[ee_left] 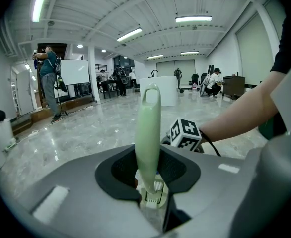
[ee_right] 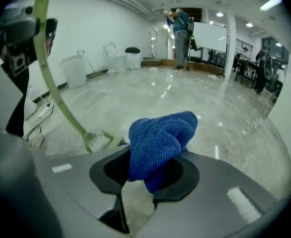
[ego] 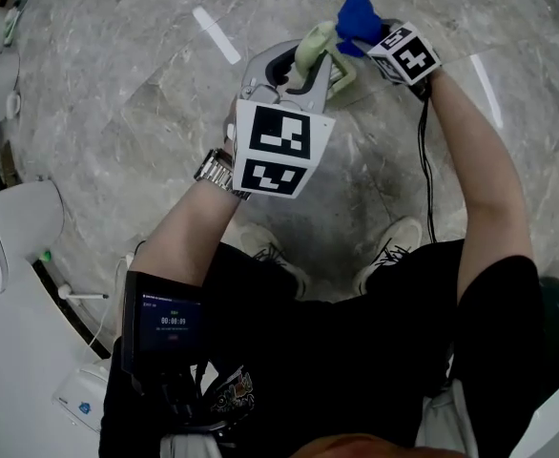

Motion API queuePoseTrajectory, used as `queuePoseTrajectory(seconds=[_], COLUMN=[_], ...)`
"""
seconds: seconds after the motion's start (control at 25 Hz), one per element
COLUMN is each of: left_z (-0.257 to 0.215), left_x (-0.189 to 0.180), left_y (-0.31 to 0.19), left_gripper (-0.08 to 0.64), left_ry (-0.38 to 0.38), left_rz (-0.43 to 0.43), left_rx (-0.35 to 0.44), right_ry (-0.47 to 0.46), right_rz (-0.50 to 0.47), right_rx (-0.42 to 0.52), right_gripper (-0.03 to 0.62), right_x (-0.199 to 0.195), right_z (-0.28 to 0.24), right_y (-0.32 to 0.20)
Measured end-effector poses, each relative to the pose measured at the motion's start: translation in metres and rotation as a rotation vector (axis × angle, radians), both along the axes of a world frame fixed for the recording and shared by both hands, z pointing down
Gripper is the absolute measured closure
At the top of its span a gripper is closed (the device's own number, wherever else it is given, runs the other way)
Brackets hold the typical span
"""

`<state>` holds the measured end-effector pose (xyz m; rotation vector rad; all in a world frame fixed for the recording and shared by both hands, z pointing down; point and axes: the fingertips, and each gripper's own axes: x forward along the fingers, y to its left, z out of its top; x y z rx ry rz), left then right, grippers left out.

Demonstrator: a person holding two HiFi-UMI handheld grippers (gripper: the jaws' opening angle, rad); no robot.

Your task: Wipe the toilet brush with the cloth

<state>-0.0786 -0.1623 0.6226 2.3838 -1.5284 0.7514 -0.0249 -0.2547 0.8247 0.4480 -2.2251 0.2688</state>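
L gripper [ee_left: 148, 175]: fingers [ee_left: 110, 175] clamped on pale green plastic toilet brush [ee_left: 148, 128], handle upright. R gripper [ee_right: 145, 175]: fingers gripping bunched blue microfibre cloth [ee_right: 160, 138], near brush head.

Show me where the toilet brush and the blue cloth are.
toilet brush [ee_left: 148, 133]: left gripper view, middle of its pale green handle.
blue cloth [ee_right: 160, 140]: right gripper view, centre of the bunched fabric.

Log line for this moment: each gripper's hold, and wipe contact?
left gripper: shut on toilet brush | right gripper: shut on cloth | wipe: cloth beside brush, contact unclear
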Motion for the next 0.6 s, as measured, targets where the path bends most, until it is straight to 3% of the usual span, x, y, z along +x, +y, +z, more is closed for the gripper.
queuePoseTrajectory(seconds=[0.12, 0.24, 0.44, 0.6], left_z=[0.002, 0.005, 0.008, 0.009], left_x=[0.001, 0.003, 0.008, 0.013], left_y=[-0.001, -0.004, -0.010, -0.012], left_gripper=[0.453, 0.454, 0.457, 0.459], left_ry=[0.000, -0.002, 0.010, 0.001], left_rz=[-0.004, -0.006, -0.014, -0.017], left_rx=[-0.003, -0.008, -0.027, -0.026], right_ry=[0.155, 0.181, 0.104, -0.035], right_rz=[-0.115, -0.220, -0.265, -0.284], right_rx=[-0.096, -0.171, -0.088, -0.053], right_gripper=[0.466, 0.466, 0.466, 0.466], right_x=[0.041, 0.048, 0.024, 0.003], right_z=[0.038, 0.054, 0.006, -0.044], right_y=[0.046, 0.087, 0.083, 0.081])
